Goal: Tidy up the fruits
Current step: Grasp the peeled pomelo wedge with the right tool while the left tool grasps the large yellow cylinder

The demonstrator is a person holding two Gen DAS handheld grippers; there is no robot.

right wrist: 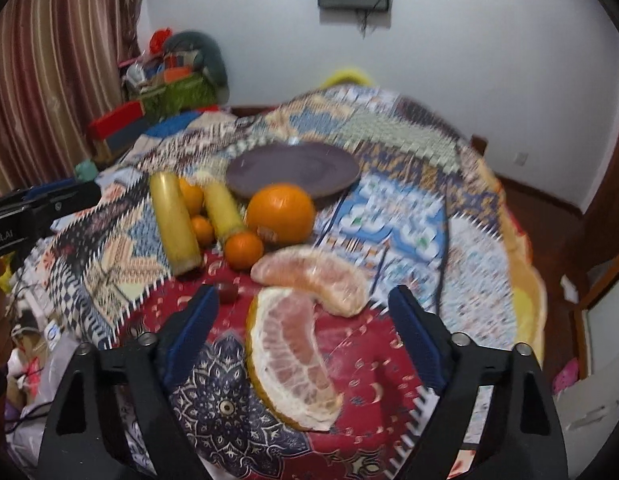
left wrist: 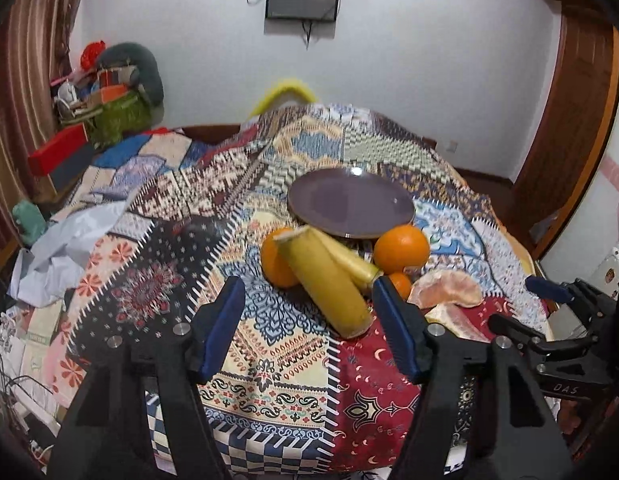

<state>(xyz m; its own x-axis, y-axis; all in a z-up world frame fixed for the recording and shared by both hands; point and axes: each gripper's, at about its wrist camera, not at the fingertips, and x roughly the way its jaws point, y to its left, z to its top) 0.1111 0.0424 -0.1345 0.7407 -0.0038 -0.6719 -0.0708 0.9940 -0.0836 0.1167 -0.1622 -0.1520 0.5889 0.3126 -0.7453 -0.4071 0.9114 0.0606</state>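
Right gripper [right wrist: 303,316]: jaws spread wide, empty; pomelo wedge with rind [right wrist: 293,364] lies between them, peeled pomelo segment [right wrist: 313,276] just beyond.
Left gripper [left wrist: 309,320]: jaws apart, gripping nothing; near end of the longer yellow stalk [left wrist: 325,280] sits between the fingertips.
Plate [right wrist: 293,170]: purple, on the patterned cloth [left wrist: 149,280], nothing on it.
Count: two yellow stalks, four oranges (large orange [right wrist: 280,212] touching the plate's rim), two pomelo pieces, one small dark red fruit [right wrist: 226,292].
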